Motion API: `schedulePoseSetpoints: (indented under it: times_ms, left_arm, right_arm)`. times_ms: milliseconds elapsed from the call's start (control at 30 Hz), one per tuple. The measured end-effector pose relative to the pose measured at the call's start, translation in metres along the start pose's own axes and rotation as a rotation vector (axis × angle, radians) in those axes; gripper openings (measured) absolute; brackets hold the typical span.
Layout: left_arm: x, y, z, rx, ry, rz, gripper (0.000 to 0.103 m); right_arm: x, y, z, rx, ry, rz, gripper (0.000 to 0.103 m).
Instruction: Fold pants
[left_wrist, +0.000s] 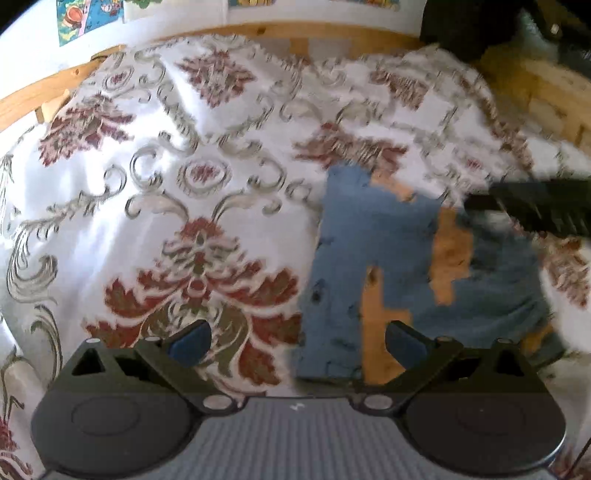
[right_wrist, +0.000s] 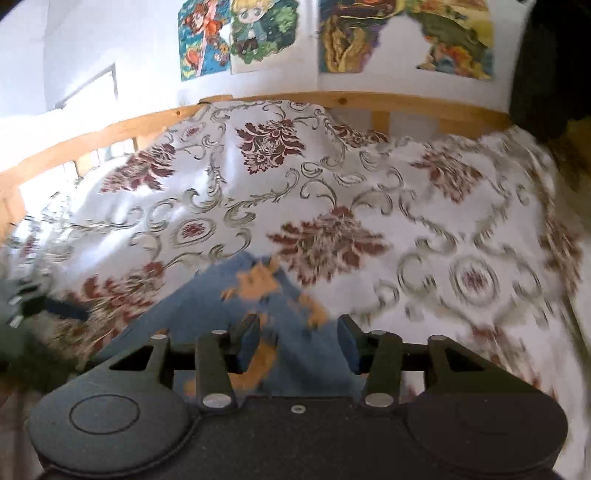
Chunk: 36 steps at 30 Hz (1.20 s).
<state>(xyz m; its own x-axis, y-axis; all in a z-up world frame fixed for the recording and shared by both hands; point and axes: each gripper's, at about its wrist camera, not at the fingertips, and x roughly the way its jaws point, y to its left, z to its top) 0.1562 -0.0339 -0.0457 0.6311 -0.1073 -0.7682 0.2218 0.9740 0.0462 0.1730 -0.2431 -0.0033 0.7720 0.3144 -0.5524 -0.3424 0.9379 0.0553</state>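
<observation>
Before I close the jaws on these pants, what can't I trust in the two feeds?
- Blue pants with orange patches: motion blur smears waistband and leg ends in both views.
- Their near edge: hidden under the right gripper body, right view.
- Left gripper: contact with cloth unclear.

Both wrist views low over the floral bedspread (left_wrist: 155, 177), facing the wooden rail (right_wrist: 369, 101); shared spread.

pants (left_wrist: 369, 258) on bedspread (left_wrist: 166, 184), wooden bed rail (right_wrist: 369, 101) behind, posters (right_wrist: 240, 37) on wall above
</observation>
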Motion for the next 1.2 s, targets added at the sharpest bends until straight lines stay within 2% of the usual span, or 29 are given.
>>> schedulePoseSetpoints:
  times_ms: [100, 133, 200, 233, 267, 367, 433, 500, 667, 800, 867, 1033, 1200]
  left_arm:
    - [0.008, 0.004, -0.009, -0.013, 0.017, -0.015, 0.102]
    - [0.008, 0.005, -0.01, -0.022, 0.014, -0.019, 0.102]
    - [0.008, 0.005, -0.01, -0.009, 0.02, -0.023, 0.102]
    - [0.008, 0.004, -0.01, -0.002, 0.023, -0.025, 0.102]
    - [0.007, 0.004, -0.011, 0.0, 0.026, -0.028, 0.102]
    - [0.004, 0.006, -0.009, -0.01, 0.052, -0.041, 0.103]
    - [0.001, 0.008, -0.007, -0.025, 0.066, -0.054, 0.103]
    - [0.002, 0.01, -0.005, -0.047, 0.074, -0.065, 0.103]
    - [0.003, 0.005, -0.008, -0.017, 0.082, -0.046, 0.103]
    - [0.001, 0.002, -0.01, 0.008, 0.096, -0.034, 0.103]
    - [-0.001, 0.001, -0.01, 0.008, 0.109, -0.032, 0.103]
    - [-0.005, -0.003, -0.013, 0.042, 0.142, -0.016, 0.103]
    - [-0.006, -0.017, -0.022, 0.157, 0.165, 0.022, 0.103]
  right_arm:
    - [0.044, 0.01, 0.012, -0.083, 0.097, 0.017, 0.065]
    - [0.058, 0.015, 0.011, -0.131, 0.139, 0.002, 0.064]
    - [0.073, 0.018, 0.007, -0.205, 0.148, -0.055, 0.066]
    - [0.075, 0.015, 0.007, -0.206, 0.14, -0.083, 0.073]
    - [0.073, 0.009, 0.009, -0.182, 0.127, -0.113, 0.076]
    - [0.043, -0.012, 0.013, -0.055, 0.05, -0.129, 0.076]
    - [0.012, -0.016, 0.006, -0.021, 0.002, -0.161, 0.081]
    - [-0.012, -0.015, -0.008, 0.005, -0.009, -0.189, 0.083]
    - [-0.032, -0.013, -0.063, 0.039, 0.114, -0.279, 0.087]
    - [-0.059, -0.02, -0.095, 0.181, 0.104, -0.355, 0.102]
    - [-0.067, -0.02, -0.108, 0.198, 0.123, -0.366, 0.102]
    - [-0.083, -0.005, -0.114, 0.177, 0.109, -0.346, 0.102]
    - [-0.079, 0.005, -0.115, 0.151, 0.139, -0.327, 0.102]
